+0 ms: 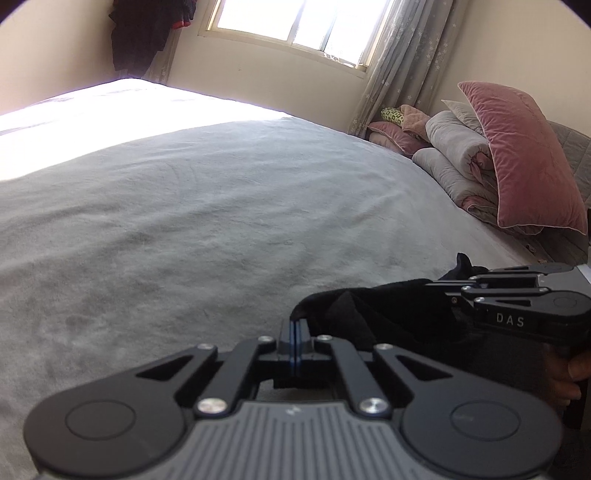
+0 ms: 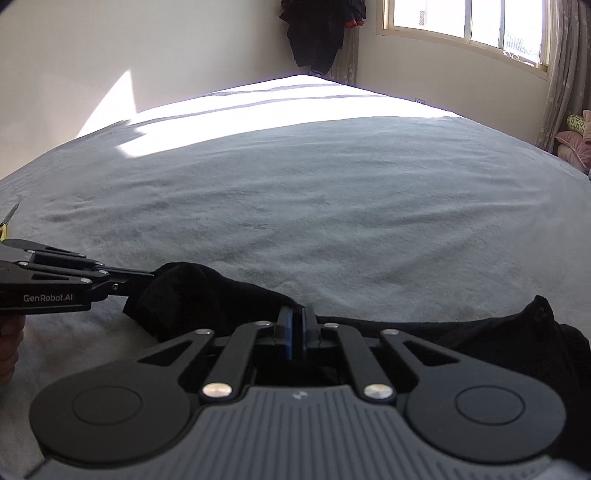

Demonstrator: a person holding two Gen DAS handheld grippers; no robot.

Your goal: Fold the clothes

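On the left we hold the left gripper [image 1: 296, 325] low over the bed [image 1: 192, 221], its fingers [image 1: 291, 332] pressed together on an edge of the black garment [image 1: 388, 314]. From the right wrist view that same gripper [image 2: 147, 275] comes in from the left edge, its tip buried in the garment's [image 2: 199, 295] left end. The cloth is dark and bunched, stretched between our two grippers along the near edge of the bed, with the grey bedspread [image 2: 295, 203] spread wide beyond it and sun lying across its far side.

Further right, the right gripper [image 2: 295, 332] has its fingers [image 2: 285, 336] nearly together, clamped on the middle of the cloth, which runs on to a heap at the far right. In the left wrist view this gripper [image 1: 439, 288] reaches in sideways from the right into the same black bundle.

At the right end of the bed lie a pink pillow [image 1: 532, 162] and a rolled grey quilt [image 1: 458, 147]. A window [image 1: 295, 26] sits in the far wall.
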